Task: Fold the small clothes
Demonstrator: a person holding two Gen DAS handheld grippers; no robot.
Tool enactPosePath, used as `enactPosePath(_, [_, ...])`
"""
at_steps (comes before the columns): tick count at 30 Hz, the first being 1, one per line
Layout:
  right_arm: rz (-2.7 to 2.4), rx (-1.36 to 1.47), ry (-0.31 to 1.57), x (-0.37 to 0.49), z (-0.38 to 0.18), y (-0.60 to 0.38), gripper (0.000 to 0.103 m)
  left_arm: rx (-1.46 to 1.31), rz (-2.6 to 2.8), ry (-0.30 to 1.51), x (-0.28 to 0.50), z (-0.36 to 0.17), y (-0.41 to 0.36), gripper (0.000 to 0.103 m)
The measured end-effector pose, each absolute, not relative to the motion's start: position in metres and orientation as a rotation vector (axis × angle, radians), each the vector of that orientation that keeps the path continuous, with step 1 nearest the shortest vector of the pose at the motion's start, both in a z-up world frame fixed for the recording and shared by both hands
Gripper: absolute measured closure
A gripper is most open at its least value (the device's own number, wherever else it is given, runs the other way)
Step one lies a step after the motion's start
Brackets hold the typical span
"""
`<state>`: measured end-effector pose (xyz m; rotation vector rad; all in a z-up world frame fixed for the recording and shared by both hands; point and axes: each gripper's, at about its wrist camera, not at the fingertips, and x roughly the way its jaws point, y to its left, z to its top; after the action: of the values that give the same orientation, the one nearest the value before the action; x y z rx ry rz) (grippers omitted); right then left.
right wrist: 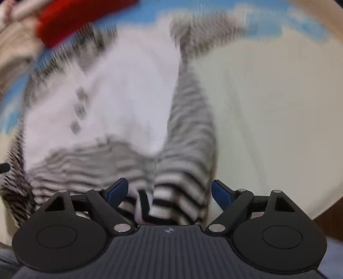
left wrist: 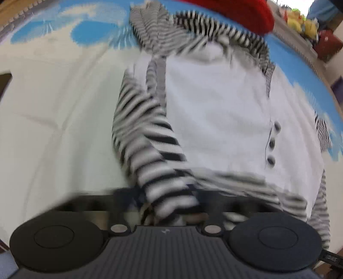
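A small white garment with black-and-white striped sleeves, hood and hem lies on a white and blue cloth; three dark buttons run down its front. In the left wrist view a striped sleeve runs down into my left gripper, whose fingers are blurred and hidden under the cloth. In the right wrist view the same garment shows blurred. My right gripper is open, its blue pads standing either side of a striped sleeve cuff.
The cloth is cream with blue patches at the far edge. A red knitted item lies beyond the garment; it also shows in the right wrist view. Toys and boxes stand at the far right.
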<state>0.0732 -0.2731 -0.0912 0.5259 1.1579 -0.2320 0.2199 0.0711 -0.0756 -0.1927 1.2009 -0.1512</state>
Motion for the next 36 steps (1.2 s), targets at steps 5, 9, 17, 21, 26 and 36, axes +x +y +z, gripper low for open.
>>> enactPosePath(5, [-0.131,0.42,1.074,0.05,-0.073,-0.277,0.089,-0.208,-0.138,1.145,0.166,-0.07,0.135,0.094])
enactPosePath(9, [-0.137,0.421,1.143,0.05,-0.096,-0.279,0.088,-0.268,-0.12,1.233,0.145,-0.087,0.167,0.093])
enactPosePath(17, [-0.17,0.281,0.99,0.04,-0.048,-0.272,0.036,-0.229,-0.112,1.026,0.163,-0.037,0.167,0.008])
enactPosePath(21, [-0.264,0.402,0.777,0.072,-0.01,-0.298,0.025,-0.299,-0.047,0.849,0.248,-0.011,0.174,0.005])
enactPosePath(26, [-0.412,0.576,0.586,0.166,-0.018,-0.317,0.025,-0.485,0.055,0.777,0.391,-0.032,0.18,0.005])
enactPosePath(36, [-0.425,0.35,0.708,0.241,-0.072,-0.305,0.032,-0.539,0.037,0.902,0.598,-0.098,0.163,0.051])
